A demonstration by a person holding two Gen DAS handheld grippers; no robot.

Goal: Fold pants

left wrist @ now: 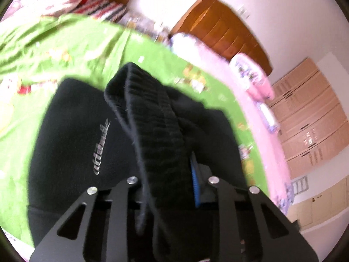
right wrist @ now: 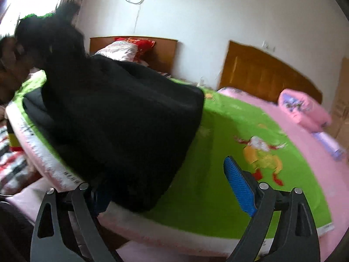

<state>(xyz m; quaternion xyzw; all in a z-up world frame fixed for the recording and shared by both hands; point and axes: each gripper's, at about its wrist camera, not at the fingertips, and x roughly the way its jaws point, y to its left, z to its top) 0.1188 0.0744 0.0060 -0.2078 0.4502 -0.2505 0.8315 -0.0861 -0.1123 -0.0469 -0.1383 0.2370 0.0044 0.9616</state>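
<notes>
- Green cartoon-print sheet spread over bed, centre to 5 o'clock.
- Pink bedding beyond it, ~3 o'clock.
- Pink pillow by wooden headboard, 2 o'clock.
- Cardboard boxes stacked vs wall, 3 o'clock, left-wrist view.
- Red/white striped cloth, 9 o'clock.

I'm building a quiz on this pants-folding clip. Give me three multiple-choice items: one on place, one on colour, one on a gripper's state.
1. Where do the black pants lie?
A. on a green sheet
B. on a wooden floor
C. in a cardboard box

2. What colour are the right gripper pads?
A. red
B. blue
C. white

3. What is the left gripper doing?
A. standing open, empty
B. gripping a pillow
C. pinching the ribbed waistband

Answers: A, the green sheet surrounds them; B, a blue pad shows; C, the ribbed waistband runs between its fingers.
</notes>
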